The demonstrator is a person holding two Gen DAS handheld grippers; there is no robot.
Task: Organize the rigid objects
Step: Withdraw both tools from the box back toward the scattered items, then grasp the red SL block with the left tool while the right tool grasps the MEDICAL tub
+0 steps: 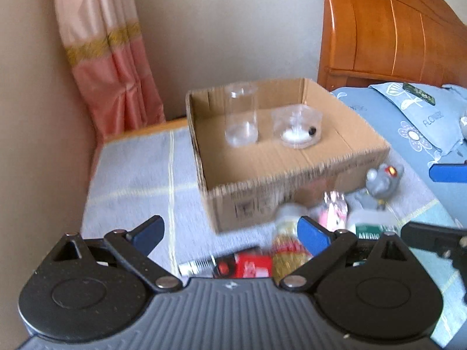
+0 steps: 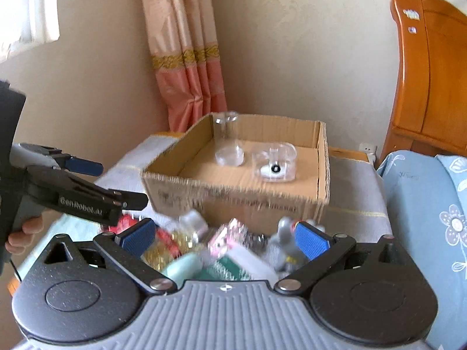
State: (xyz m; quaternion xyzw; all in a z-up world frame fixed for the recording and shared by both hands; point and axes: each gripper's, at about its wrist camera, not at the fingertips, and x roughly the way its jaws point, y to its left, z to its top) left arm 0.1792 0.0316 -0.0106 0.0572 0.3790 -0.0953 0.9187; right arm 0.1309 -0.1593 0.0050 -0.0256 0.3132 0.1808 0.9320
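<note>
An open cardboard box (image 1: 294,175) (image 2: 233,198) stands on a grey cloth. Inside it are a tall clear jar (image 1: 241,116) (image 2: 227,143) and a low clear container (image 1: 297,128) (image 2: 274,163) with a white and black piece in it. In front of the box lies a blurred pile: a grey toy figure (image 1: 382,183) (image 2: 286,245), a pink packet (image 1: 334,213) (image 2: 227,236), a red item (image 1: 248,265), a gold-wrapped item (image 1: 287,250) (image 2: 172,248), a green and white box (image 1: 373,230) (image 2: 242,265). My left gripper (image 1: 230,233) is open and empty above the pile. My right gripper (image 2: 224,236) is open and empty over the pile.
A wooden headboard (image 1: 394,29) (image 2: 432,81) and a blue floral pillow (image 1: 420,116) (image 2: 432,218) are on the right. A pink curtain (image 1: 111,67) (image 2: 189,67) hangs behind. The left gripper's body (image 2: 73,192) shows at the left of the right wrist view.
</note>
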